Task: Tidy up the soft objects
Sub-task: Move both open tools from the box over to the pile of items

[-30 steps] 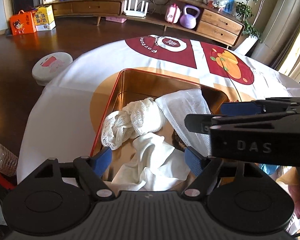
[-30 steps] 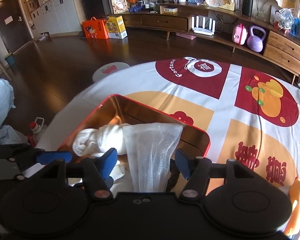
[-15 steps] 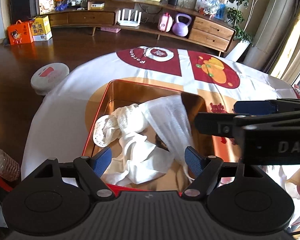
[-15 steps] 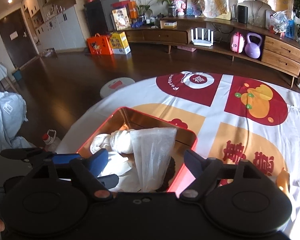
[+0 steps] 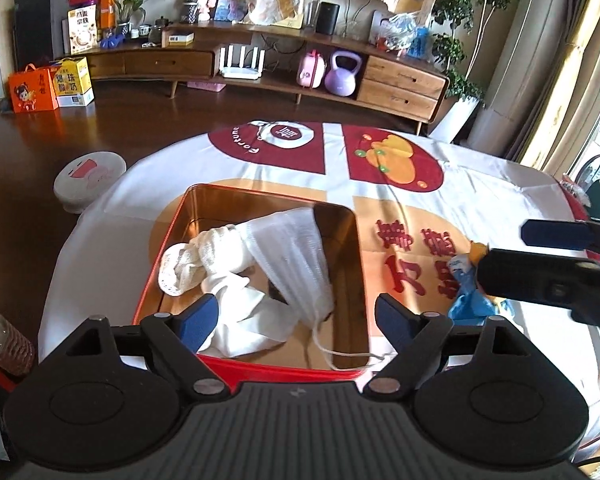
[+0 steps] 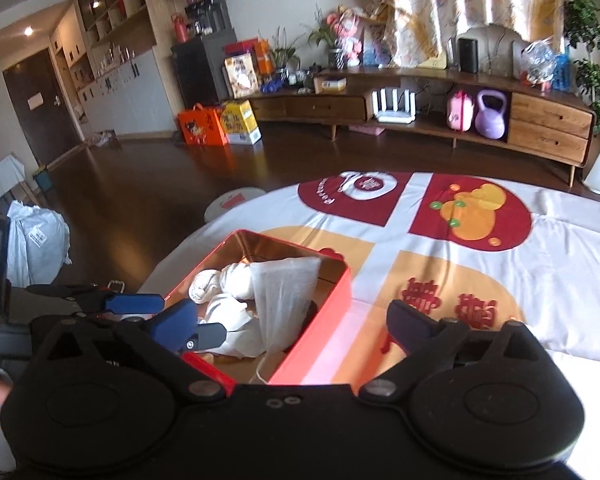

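A red tin (image 5: pixel 260 195) with a gold inside stands on the table. In it lie a white lace cloth (image 5: pixel 184 264), a white mesh drawstring bag (image 5: pixel 296 252) and a plain white cloth (image 5: pixel 244 320). The bag's cord trails over the near rim. My left gripper (image 5: pixel 296 320) hovers above the tin's near edge, its jaws opening with nothing gripped between them. My right gripper (image 6: pixel 292 320) hangs over the tin's (image 6: pixel 316 332) right wall, jaws opening wide and holding nothing. The mesh bag (image 6: pixel 288 292) lies loose below it. The right gripper (image 5: pixel 556 264) also shows from the side in the left wrist view.
A printed red, orange and white tablecloth (image 5: pixel 340 148) covers the round table. A crumpled blue soft thing (image 5: pixel 468 300) lies right of the tin. On the dark floor sits a round white robot vacuum (image 5: pixel 88 174). A wooden sideboard (image 5: pixel 400 84) lines the far wall.
Both grippers have drawn back and up from the tin. The right jaws have spread much wider. The mesh bag stays lying in the tin.
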The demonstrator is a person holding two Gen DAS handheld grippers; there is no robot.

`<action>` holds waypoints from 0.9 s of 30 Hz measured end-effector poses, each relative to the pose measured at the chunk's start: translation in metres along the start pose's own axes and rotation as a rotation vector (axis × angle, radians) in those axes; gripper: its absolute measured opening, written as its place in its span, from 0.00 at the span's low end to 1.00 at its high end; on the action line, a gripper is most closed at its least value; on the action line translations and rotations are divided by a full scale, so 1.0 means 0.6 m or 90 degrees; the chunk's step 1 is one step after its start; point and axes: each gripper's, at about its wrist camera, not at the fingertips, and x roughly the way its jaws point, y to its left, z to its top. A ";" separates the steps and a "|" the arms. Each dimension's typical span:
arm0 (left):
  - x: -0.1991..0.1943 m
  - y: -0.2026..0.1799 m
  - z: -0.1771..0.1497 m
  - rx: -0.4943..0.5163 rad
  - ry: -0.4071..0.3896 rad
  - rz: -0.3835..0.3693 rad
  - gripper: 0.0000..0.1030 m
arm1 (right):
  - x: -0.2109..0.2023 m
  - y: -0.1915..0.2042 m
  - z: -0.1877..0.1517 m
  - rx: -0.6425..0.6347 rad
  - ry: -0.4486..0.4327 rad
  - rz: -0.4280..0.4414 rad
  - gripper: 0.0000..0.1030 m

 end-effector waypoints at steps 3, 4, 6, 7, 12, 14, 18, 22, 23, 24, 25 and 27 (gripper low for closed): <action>-0.005 -0.016 -0.004 0.003 -0.005 -0.007 0.83 | -0.031 -0.017 -0.014 0.001 -0.020 -0.007 1.00; -0.006 -0.022 -0.005 0.005 -0.007 -0.010 0.83 | -0.039 -0.024 -0.020 0.001 -0.024 -0.011 1.00; -0.009 -0.035 -0.007 0.009 -0.011 -0.017 0.83 | -0.054 -0.037 -0.032 0.004 -0.030 -0.020 1.00; -0.009 -0.042 -0.008 0.012 -0.012 -0.021 0.83 | -0.060 -0.045 -0.038 0.006 -0.032 -0.026 1.00; -0.010 -0.074 -0.012 0.024 -0.019 -0.045 0.83 | -0.082 -0.080 -0.073 0.011 -0.033 -0.052 1.00; -0.008 -0.089 -0.013 0.031 -0.020 -0.053 0.84 | -0.091 -0.092 -0.085 0.014 -0.033 -0.060 1.00; -0.002 -0.117 -0.016 0.040 -0.029 -0.053 1.00 | -0.103 -0.116 -0.107 0.022 -0.032 -0.073 1.00; 0.009 -0.145 -0.018 0.049 -0.032 -0.059 1.00 | -0.114 -0.142 -0.129 0.028 -0.027 -0.088 1.00; 0.011 -0.151 -0.019 0.052 -0.034 -0.062 1.00 | -0.116 -0.148 -0.134 0.028 -0.026 -0.093 1.00; 0.014 -0.158 -0.020 0.056 -0.035 -0.065 1.00 | -0.118 -0.156 -0.137 0.027 -0.026 -0.098 1.00; 0.019 -0.166 -0.020 0.063 -0.032 -0.067 1.00 | -0.121 -0.164 -0.141 0.027 -0.025 -0.104 1.00; 0.027 -0.180 -0.020 0.069 -0.021 -0.075 1.00 | -0.123 -0.181 -0.147 0.030 -0.023 -0.115 1.00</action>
